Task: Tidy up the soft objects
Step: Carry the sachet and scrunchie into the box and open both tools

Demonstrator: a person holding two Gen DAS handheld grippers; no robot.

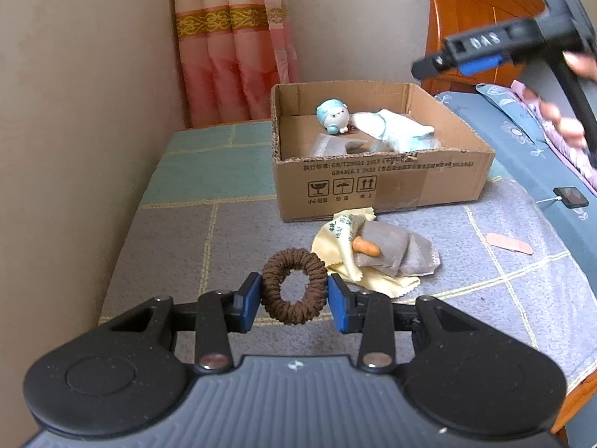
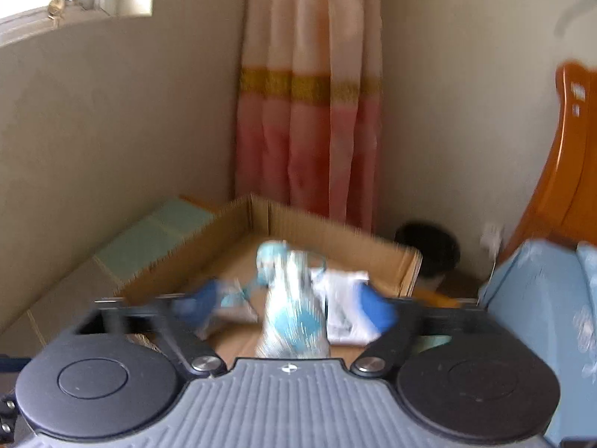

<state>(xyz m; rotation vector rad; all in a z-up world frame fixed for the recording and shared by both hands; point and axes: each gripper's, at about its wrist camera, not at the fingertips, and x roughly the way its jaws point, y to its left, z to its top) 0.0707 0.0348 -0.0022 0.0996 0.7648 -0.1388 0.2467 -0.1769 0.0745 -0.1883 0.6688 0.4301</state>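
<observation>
My left gripper (image 1: 294,296) is shut on a brown hair scrunchie (image 1: 293,286) and holds it above the bed. Ahead stands an open cardboard box (image 1: 377,186) holding a small blue-and-white plush (image 1: 333,115) and pale cloths (image 1: 395,130). In front of the box lies a pile of a yellow cloth (image 1: 335,239), a grey sock (image 1: 395,252) and a small orange piece (image 1: 367,247). My right gripper (image 2: 283,308) is open over the box (image 2: 261,216); a white-and-blue cloth (image 2: 294,310) shows blurred between its spread fingers, untouched by them. The right gripper also shows in the left wrist view (image 1: 481,52).
The bed has a grey and green checked cover (image 1: 186,239) against a beige wall (image 1: 74,112). A pink curtain (image 1: 235,44) hangs behind the box. A wooden headboard (image 1: 474,7) and blue bedding (image 1: 530,156) are at right, with a plaster strip (image 1: 509,243) on the cover.
</observation>
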